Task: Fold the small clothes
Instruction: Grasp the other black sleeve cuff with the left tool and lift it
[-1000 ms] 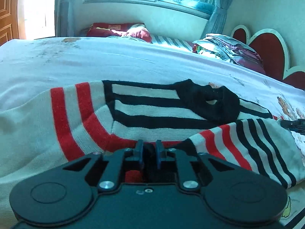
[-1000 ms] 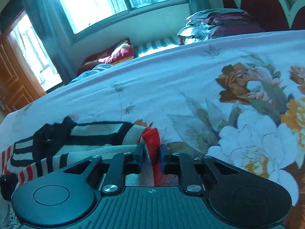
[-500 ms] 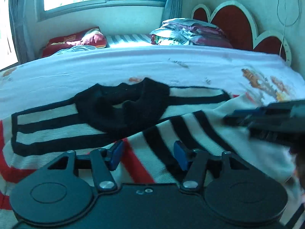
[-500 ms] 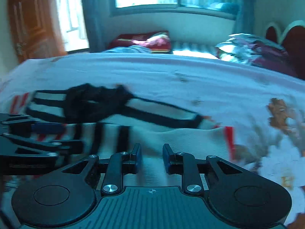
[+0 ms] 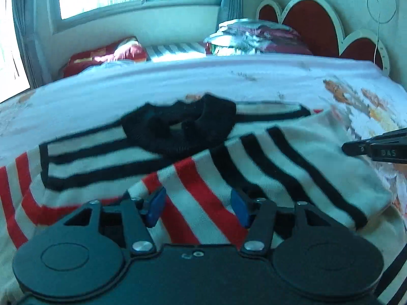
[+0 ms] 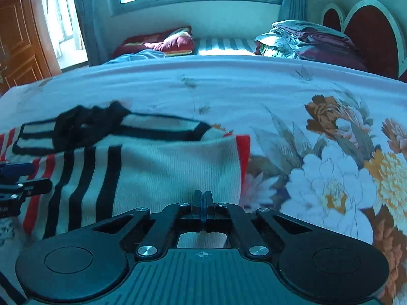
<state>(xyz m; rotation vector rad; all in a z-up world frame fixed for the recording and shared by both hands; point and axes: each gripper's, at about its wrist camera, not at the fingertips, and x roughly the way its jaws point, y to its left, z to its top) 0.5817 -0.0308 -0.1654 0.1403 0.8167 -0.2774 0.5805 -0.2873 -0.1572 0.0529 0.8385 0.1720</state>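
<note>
A small cream sweater (image 5: 193,178) with red and black stripes and a black collar (image 5: 178,127) lies on the bed, its lower part folded up over the body. My left gripper (image 5: 197,209) is open just above the folded red-striped part, holding nothing. My right gripper (image 6: 202,198) is shut and empty at the near edge of the folded sweater (image 6: 162,167). The right gripper's tip shows at the right edge of the left wrist view (image 5: 376,147). The left gripper shows at the left edge of the right wrist view (image 6: 17,185).
The bed has a floral sheet (image 6: 330,152). Folded bedding (image 5: 254,35) and a red pillow (image 5: 106,56) lie at the far side under the window. A red and white headboard (image 5: 318,25) stands at the right. A wooden door (image 6: 20,38) is at the far left.
Both grippers let go of the sweater's hem after folding it over. The left gripper opened; the right opened, drew back to the near edge and shut empty.
</note>
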